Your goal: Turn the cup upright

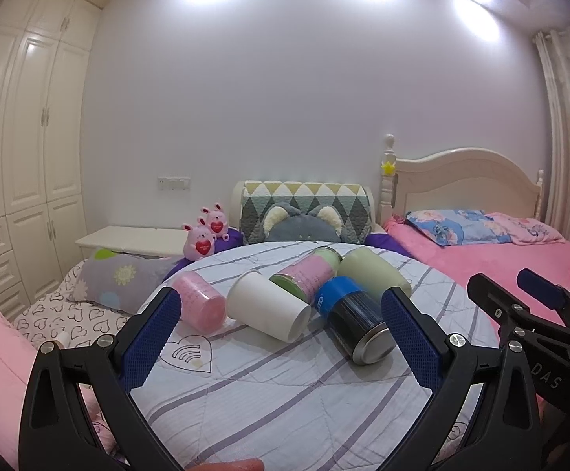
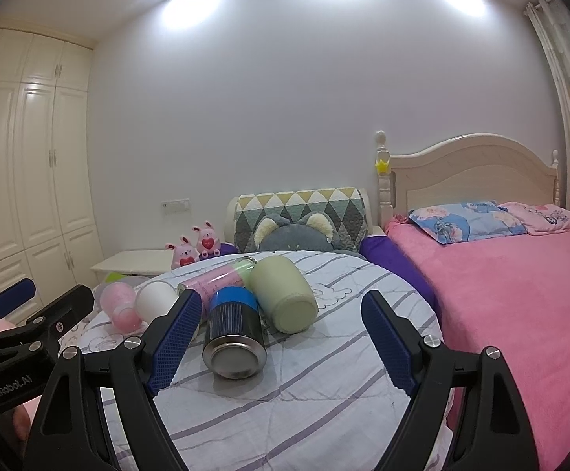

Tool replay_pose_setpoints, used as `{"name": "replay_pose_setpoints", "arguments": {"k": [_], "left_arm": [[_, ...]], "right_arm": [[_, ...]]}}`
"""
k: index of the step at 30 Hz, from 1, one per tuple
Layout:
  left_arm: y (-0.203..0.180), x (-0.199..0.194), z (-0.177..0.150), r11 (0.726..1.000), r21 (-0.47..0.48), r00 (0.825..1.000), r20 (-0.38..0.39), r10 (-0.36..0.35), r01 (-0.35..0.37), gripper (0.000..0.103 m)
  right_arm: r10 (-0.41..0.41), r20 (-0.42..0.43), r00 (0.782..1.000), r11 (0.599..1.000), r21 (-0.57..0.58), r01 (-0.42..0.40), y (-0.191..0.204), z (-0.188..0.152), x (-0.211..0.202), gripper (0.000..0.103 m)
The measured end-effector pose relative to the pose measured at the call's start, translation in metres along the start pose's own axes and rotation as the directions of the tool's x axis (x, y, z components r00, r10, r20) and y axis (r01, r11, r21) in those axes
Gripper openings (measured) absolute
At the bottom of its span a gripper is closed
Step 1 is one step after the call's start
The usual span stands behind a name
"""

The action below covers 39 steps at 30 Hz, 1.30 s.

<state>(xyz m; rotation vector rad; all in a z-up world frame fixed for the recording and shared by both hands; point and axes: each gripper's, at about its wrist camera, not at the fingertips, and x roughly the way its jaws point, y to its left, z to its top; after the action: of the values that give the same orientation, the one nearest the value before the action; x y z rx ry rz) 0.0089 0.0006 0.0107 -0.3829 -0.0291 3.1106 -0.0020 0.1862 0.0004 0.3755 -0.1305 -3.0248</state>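
Five cylinders lying toppled on striped quilted surface point(image 1: 285, 392): frosted pink cup point(image 1: 200, 301), smooth white paper cup point(image 1: 267, 306), ribbed steel-bottomed cup point(image 2: 234, 335). Left tool point(image 1: 281, 337) and right tool point(image 2: 281, 343) both spread wide, empty.

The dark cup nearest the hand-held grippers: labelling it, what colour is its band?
Blue, around the dark cup; right wrist view shows it best.
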Motion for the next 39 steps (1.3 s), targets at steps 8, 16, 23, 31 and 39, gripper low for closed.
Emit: {"name": "replay_pose_setpoints", "arguments": {"k": [8, 16, 23, 31, 39], "left_arm": [[0.000, 0.000, 0.000, 1.000, -0.002, 1.000, 0.002, 0.002, -0.002, 0.103], [0.002, 0.001, 0.000, 1.000, 0.002, 1.000, 0.005, 0.006, -0.006, 0.103], [0.005, 0.002, 0.000, 1.000, 0.002, 1.000, 0.001, 0.009, -0.009, 0.103], [0.031, 0.012, 0.005, 0.999, -0.003, 0.999, -0.003, 0.050, -0.050, 0.103], [0.077, 0.028, 0.013, 0.992, -0.058, 0.993, -0.014, 0.116, -0.116, 0.103]], "right_arm": [[0.000, -0.002, 1.000, 1.000, -0.002, 0.000, -0.001, -0.001, -0.001, 0.085], [-0.001, -0.003, 1.000, 1.000, -0.006, 0.001, 0.001, 0.002, 0.001, 0.085], [0.016, -0.008, 1.000, 1.000, -0.022, -0.016, 0.008, 0.003, 0.006, 0.085], [0.105, -0.033, 0.994, 0.992, -0.061, -0.107, 0.031, 0.021, 0.024, 0.085], [0.266, -0.095, 0.959, 0.957, -0.092, -0.274, 0.072, 0.045, 0.059, 0.085]]}}
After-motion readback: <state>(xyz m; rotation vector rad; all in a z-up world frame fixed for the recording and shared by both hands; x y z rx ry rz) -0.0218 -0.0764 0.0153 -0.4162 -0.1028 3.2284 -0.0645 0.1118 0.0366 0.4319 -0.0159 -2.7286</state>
